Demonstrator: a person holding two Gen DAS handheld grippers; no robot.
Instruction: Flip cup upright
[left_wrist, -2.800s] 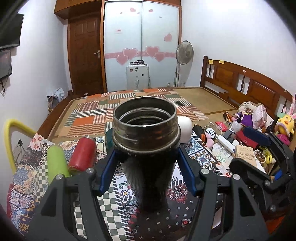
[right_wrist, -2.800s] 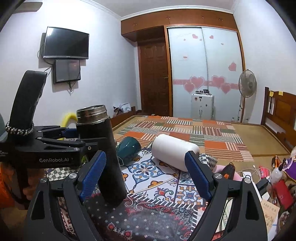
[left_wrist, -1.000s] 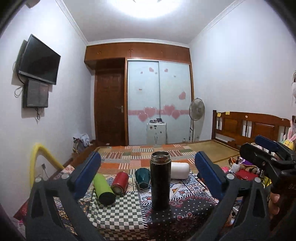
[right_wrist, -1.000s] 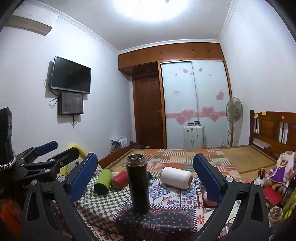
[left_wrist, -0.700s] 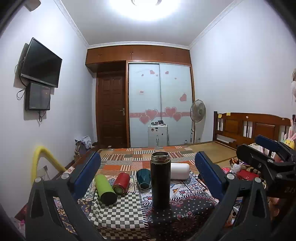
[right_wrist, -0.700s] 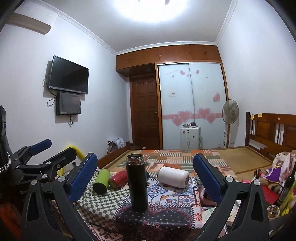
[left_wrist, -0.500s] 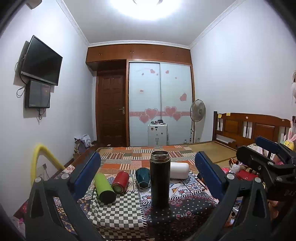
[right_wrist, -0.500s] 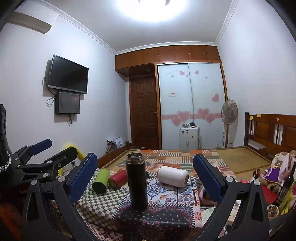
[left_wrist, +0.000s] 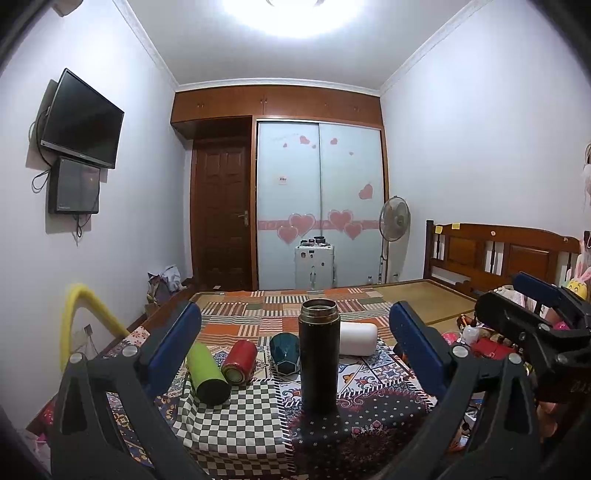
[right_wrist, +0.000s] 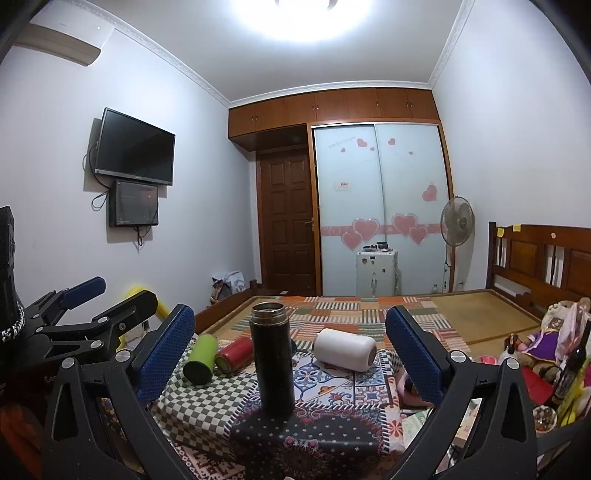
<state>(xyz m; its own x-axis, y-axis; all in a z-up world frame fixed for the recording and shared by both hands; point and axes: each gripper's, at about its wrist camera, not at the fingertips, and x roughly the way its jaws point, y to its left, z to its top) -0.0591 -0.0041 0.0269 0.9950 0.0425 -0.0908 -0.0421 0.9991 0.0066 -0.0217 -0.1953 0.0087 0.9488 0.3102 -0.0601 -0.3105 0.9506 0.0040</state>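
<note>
The black cup stands upright on the table, both the left gripper and the right gripper with fingers apart, so a careless reach toward 12 o'clock could knock it over.

Black cup upright – left hand-held gripper open, w/ nothing held.

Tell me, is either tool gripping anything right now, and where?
Nothing is held. Both the left tool and right tool are open; the black flask stands upright, untouched.
</note>
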